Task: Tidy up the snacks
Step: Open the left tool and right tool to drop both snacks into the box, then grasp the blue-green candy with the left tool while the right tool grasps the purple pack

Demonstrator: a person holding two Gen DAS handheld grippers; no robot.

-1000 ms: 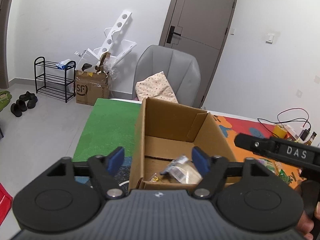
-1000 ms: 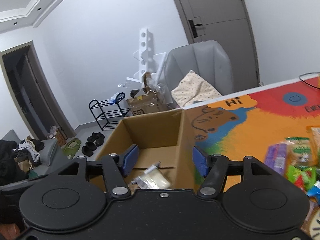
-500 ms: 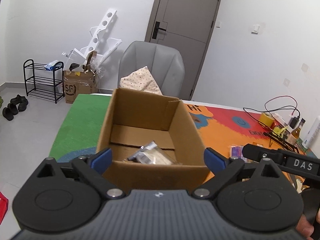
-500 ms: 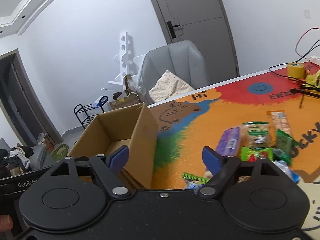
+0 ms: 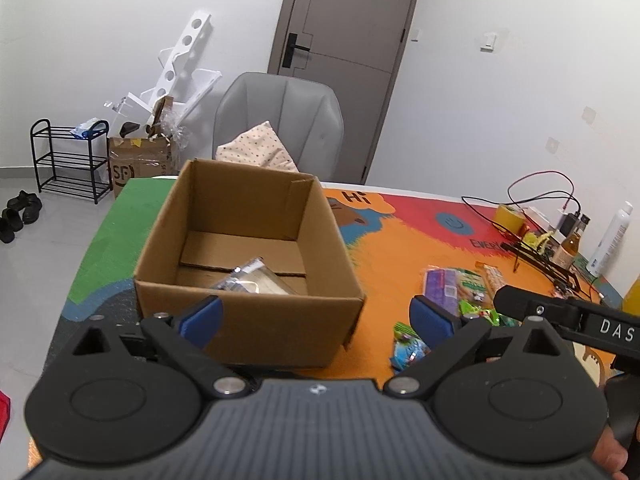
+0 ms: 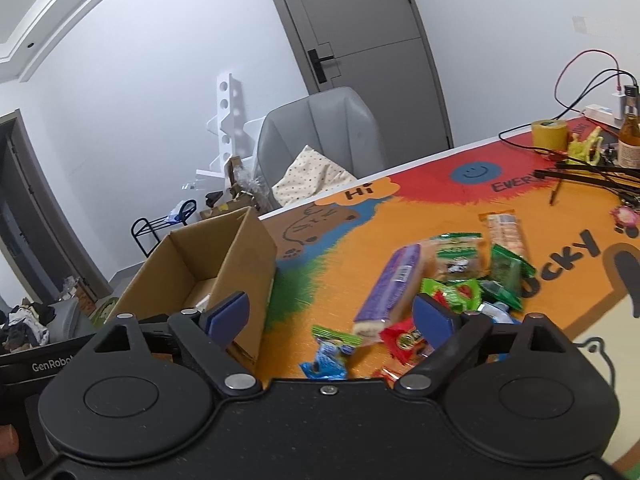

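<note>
Left gripper (image 5: 316,318) and right gripper (image 6: 331,314), both empty, jaws having just been opening to wide (the right one later). Both views have swung from the cardboard box (image 5: 248,312) toward the loose snacks (image 6: 448,284), so another pick-up probably follows. One clear packet (image 5: 252,280) lies in the box; about eight packets remain on the mat (image 6: 440,216), one purple bar (image 6: 394,284) among them.
</note>
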